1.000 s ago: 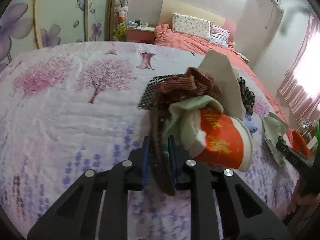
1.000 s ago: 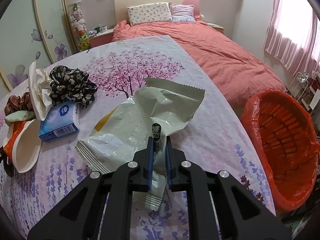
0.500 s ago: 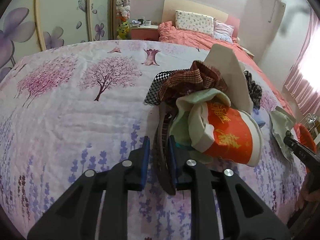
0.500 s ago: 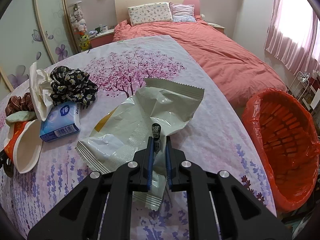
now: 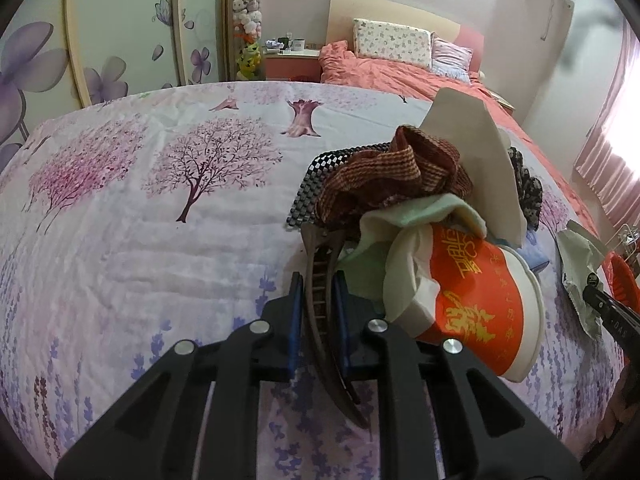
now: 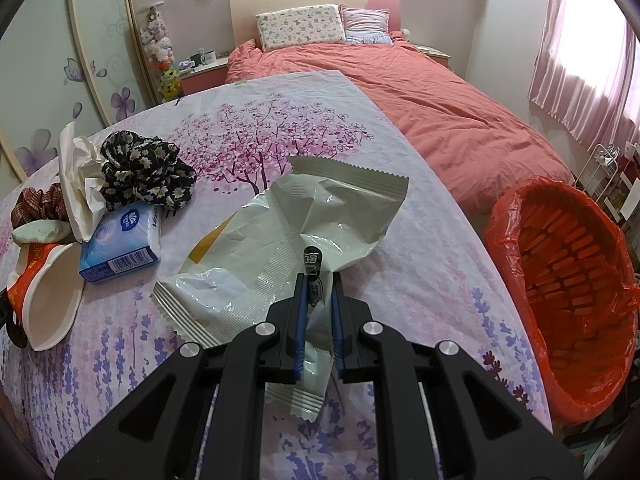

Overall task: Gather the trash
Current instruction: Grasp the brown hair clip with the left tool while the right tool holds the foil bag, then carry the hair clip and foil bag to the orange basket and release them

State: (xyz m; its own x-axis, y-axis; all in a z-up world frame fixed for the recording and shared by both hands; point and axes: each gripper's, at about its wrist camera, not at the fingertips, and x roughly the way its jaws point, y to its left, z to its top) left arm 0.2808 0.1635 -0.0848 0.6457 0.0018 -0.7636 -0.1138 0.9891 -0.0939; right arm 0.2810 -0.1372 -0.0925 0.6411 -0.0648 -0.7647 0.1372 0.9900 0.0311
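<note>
My left gripper (image 5: 317, 284) is shut on a brown hair claw clip (image 5: 324, 312), held above the flowered table. Just right of it lies an orange paper cup (image 5: 476, 304) on its side, stuffed with pale cloth, in a pile with a brown checked scrunchie (image 5: 392, 168) and white tissue (image 5: 480, 152). My right gripper (image 6: 319, 284) is shut on a crumpled silver snack wrapper (image 6: 312, 216), which hangs over the table. An orange-lined trash basket (image 6: 568, 280) stands on the floor to the right of the table.
A blue tissue pack (image 6: 120, 244), a black flowered scrunchie (image 6: 148, 172) and the cup (image 6: 44, 292) lie at the table's left in the right wrist view. A bed with a salmon quilt (image 6: 440, 96) lies behind. A black mesh mat (image 5: 316, 184) sits under the pile.
My left gripper with the hair clip has drawn back and up a little from the pile. My right gripper with the wrapper has hardly moved.
</note>
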